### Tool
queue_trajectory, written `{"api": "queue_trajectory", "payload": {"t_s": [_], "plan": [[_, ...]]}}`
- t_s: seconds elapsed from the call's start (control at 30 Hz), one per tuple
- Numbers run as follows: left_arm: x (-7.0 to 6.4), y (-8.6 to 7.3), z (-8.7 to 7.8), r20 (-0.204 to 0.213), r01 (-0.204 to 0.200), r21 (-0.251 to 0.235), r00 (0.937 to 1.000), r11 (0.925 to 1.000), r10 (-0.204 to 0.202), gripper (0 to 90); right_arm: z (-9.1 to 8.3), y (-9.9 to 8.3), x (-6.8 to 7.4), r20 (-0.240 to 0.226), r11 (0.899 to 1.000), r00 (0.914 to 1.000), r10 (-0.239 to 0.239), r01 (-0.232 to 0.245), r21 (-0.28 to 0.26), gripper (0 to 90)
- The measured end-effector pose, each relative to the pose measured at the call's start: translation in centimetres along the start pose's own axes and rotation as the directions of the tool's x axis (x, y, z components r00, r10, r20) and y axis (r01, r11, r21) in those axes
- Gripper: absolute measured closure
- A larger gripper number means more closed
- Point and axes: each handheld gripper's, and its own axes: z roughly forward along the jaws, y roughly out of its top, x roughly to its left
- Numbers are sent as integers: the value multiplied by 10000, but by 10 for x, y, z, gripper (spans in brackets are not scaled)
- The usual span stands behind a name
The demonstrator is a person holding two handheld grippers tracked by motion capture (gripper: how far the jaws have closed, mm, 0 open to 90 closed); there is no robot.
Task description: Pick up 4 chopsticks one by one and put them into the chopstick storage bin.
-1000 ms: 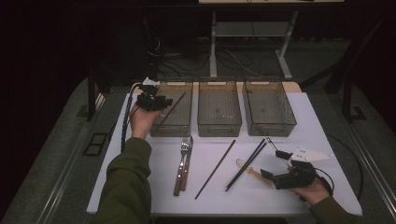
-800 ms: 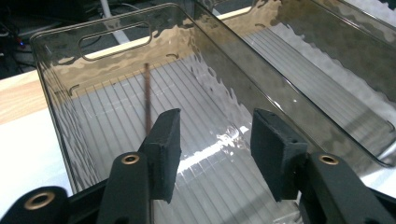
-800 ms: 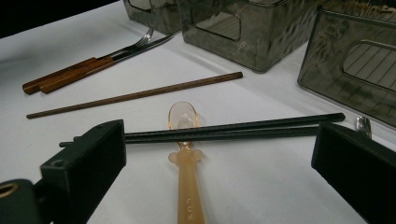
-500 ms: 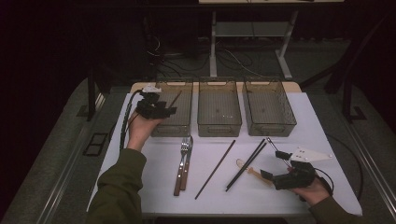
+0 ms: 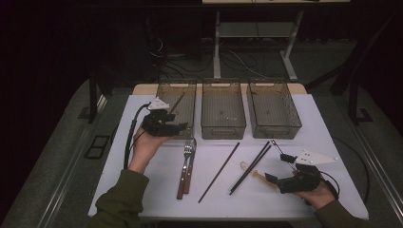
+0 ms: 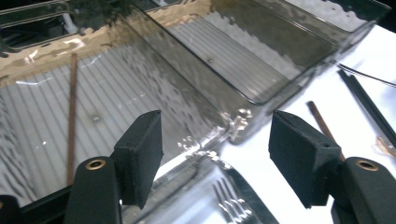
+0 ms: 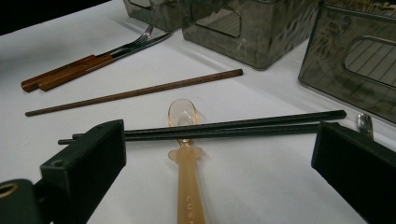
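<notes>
White table (image 5: 142, 156) carries three bins. Since a moment ago the left gripper (image 5: 183, 127) moved back from the left bin (image 5: 187, 92), jaws released, leaving a brown chopstick (image 6: 71, 112) inside. Right gripper (image 5: 279, 170), jaws apart, faces the black chopsticks (image 7: 224, 129) and spoon (image 7: 184, 154).

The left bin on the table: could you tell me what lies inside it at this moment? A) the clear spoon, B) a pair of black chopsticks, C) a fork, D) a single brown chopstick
D: a single brown chopstick lies on the ribbed floor of the left bin, seen past the open left gripper that hovers at the bin's near rim.
</notes>
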Motion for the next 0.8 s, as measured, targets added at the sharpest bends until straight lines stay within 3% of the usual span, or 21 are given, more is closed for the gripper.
{"api": "queue_trajectory", "payload": {"t_s": [0.27, 0.6, 0.8], "plan": [[-24, -15, -2, 303, -264, -22, 9992, 9996, 264, 279, 0, -1, -2, -5, 10000, 10000, 37, -37, -1, 31], [-45, -35, 0, 706, -544, -94, 9960, 9985, 549, 257, 0, -3, -1, 32, 10000, 10000, -22, 22, 93, 31], [-62, -45, 6, 1007, -805, 79, 9918, 9967, 793, 248, 5, -3, -1, -287, 9992, 9995, -151, 162, 377, 31]]}}
